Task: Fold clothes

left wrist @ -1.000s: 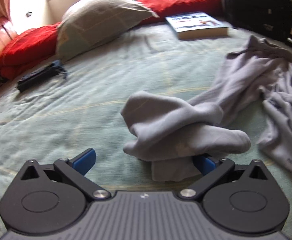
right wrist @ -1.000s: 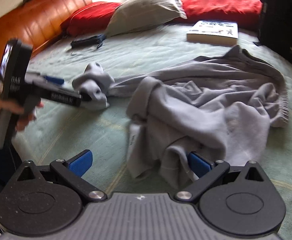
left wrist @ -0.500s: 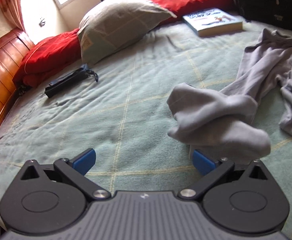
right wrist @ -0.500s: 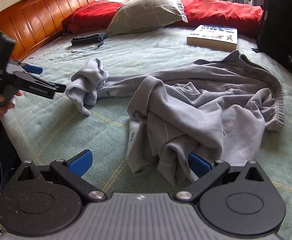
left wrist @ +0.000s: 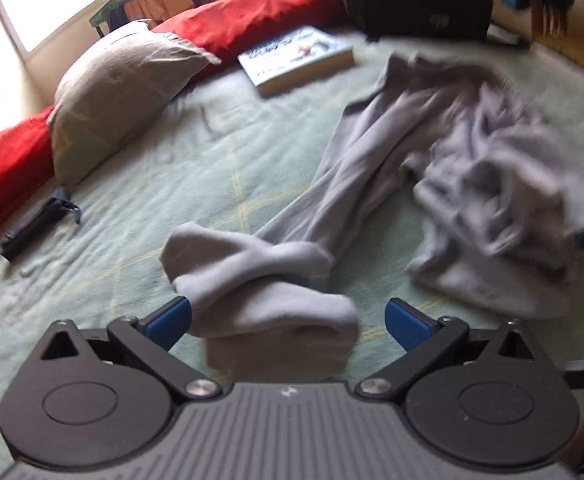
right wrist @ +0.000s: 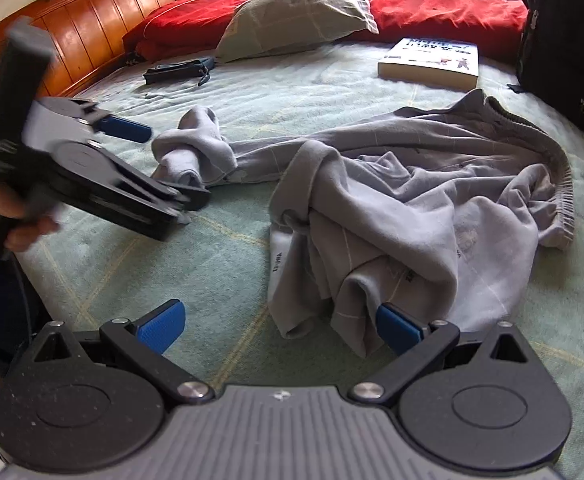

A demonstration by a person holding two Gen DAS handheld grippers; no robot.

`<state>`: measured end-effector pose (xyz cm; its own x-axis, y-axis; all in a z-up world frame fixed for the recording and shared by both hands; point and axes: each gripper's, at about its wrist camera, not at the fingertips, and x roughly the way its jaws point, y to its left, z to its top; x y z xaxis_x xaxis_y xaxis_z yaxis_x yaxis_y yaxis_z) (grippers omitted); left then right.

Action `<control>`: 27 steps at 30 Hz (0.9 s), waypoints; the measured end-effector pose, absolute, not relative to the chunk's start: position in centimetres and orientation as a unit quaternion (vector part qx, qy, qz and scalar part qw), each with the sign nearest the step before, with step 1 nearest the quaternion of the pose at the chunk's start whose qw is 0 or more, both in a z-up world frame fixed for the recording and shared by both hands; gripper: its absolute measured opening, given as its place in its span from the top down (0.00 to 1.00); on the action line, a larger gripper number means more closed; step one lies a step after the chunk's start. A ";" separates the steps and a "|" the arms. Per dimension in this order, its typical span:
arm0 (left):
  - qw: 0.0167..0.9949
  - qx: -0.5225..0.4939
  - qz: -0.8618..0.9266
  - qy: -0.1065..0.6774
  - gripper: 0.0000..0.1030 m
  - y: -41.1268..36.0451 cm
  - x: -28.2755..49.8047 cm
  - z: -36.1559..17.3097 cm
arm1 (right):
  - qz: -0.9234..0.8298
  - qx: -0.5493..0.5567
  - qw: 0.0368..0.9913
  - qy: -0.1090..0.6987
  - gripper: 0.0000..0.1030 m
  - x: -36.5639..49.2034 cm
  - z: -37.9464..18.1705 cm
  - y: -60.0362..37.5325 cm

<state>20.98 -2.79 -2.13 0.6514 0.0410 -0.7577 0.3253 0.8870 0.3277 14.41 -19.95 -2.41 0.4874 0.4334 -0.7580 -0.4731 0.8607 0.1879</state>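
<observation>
While grey pants (right wrist: 431, 200) lie crumpled on bed (right wrist: 292, 92), leg runs toward left gripper (left wrist: 288, 316), spread around bunched cuff (left wrist: 268, 284); right gripper (right wrist: 278, 326) spread, waist heap just ahead.

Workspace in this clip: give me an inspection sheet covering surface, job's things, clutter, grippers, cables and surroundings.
Surface: bed with a pale green checked bedspread, slightly wrinkled.
Job's things: grey trousers, crumpled, unfolded; one leg stretched out, its bunched end between the left gripper's fingers.
Clutter: book and dark pouch on the bedspread.
Grippers: left gripper open around the leg end, not clamped; right gripper open at the crumpled heap's near edge, one finger against the cloth.
Cables: nothing seen for certain.
Surroundings: grey pillow, red cushions, wooden headboard, black bag; a hand holds the left gripper.
</observation>
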 end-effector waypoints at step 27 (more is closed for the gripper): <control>0.886 0.213 0.073 0.404 0.01 6.8 23.2 -3.2 | 0.268 0.000 0.862 0.429 0.00 15.2 -2.7 -19.8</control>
<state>23.22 6.80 -3.18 0.6625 0.3025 -0.6853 0.0425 0.8982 0.4375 15.17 -19.79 -2.70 0.4877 0.4628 -0.7402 -0.4621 0.8562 0.2310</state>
